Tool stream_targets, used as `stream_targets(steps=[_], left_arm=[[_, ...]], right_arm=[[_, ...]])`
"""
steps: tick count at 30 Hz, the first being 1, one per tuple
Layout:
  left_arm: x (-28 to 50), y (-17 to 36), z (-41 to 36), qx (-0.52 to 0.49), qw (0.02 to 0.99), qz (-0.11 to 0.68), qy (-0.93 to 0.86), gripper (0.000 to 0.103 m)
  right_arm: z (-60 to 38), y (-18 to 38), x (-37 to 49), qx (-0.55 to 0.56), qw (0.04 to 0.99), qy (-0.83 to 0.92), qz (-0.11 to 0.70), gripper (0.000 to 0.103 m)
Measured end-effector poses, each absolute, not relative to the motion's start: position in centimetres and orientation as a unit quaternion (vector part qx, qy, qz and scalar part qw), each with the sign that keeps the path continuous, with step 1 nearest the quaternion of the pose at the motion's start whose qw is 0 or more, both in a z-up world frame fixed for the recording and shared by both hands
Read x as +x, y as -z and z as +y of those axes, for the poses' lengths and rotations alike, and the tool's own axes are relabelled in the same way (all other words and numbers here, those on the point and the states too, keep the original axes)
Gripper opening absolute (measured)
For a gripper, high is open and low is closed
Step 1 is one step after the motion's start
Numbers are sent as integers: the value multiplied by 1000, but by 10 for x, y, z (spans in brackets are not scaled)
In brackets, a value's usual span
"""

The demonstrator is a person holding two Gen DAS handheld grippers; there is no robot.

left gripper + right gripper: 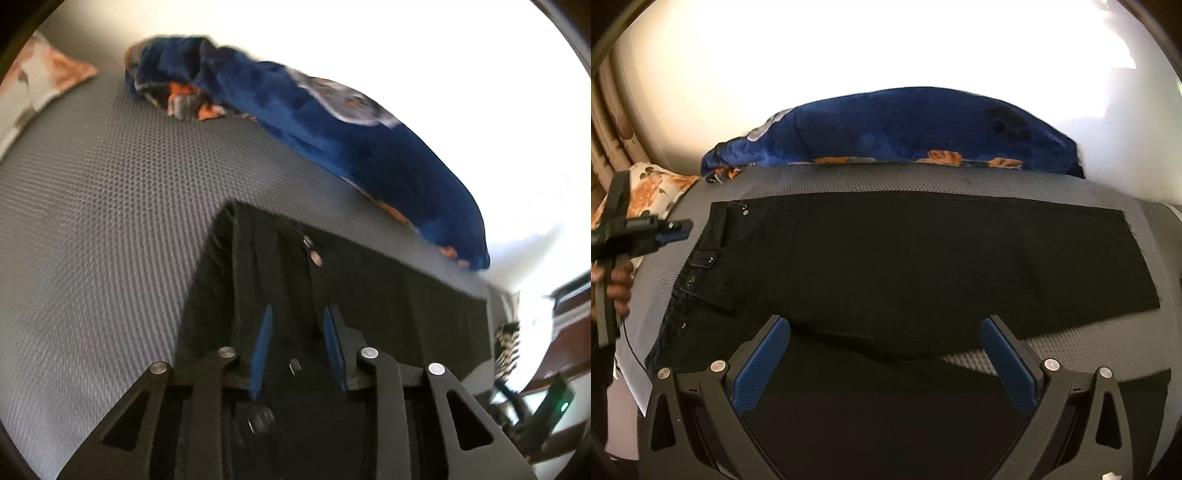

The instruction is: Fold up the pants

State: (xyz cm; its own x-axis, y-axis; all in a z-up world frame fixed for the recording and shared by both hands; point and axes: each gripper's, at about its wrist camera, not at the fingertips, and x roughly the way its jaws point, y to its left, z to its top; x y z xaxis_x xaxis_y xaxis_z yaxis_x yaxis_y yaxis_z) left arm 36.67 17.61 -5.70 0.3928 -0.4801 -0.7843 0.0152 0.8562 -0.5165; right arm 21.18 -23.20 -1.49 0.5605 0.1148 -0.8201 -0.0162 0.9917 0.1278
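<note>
Black pants (905, 258) lie flat across the grey textured mat (1071, 343), waistband with metal buttons to the left, legs running to the right. My right gripper (886, 332) is wide open, empty, hovering over the near edge of the pants. In the left wrist view, my left gripper (297, 325) hovers above the waistband end of the pants (369, 288), its blue pads partly open with nothing between them. It also shows in the right wrist view (679, 227), held in a hand left of the waistband.
A blue blanket with orange print (905, 129) lies bunched along the mat's far edge. A floral pillow (653, 188) sits at the far left, curtains behind it. A bright wall lies beyond. Dark furniture and cables (546, 398) stand right of the mat.
</note>
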Motion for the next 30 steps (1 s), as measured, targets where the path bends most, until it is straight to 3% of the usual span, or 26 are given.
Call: stream_targets(steps=[12,15,30], left_arm=[[433,94,189,-249,771,547,210,28],[436,95,189,-240,771,552,210,20],[447,102,198,-299,746,547,233,20]], right_arm=[[-219,45,273,45,867,-54,493,102],[-218,49,288,40,866,-62,494,102],[-193,56,326,24,867,-92,488,102]])
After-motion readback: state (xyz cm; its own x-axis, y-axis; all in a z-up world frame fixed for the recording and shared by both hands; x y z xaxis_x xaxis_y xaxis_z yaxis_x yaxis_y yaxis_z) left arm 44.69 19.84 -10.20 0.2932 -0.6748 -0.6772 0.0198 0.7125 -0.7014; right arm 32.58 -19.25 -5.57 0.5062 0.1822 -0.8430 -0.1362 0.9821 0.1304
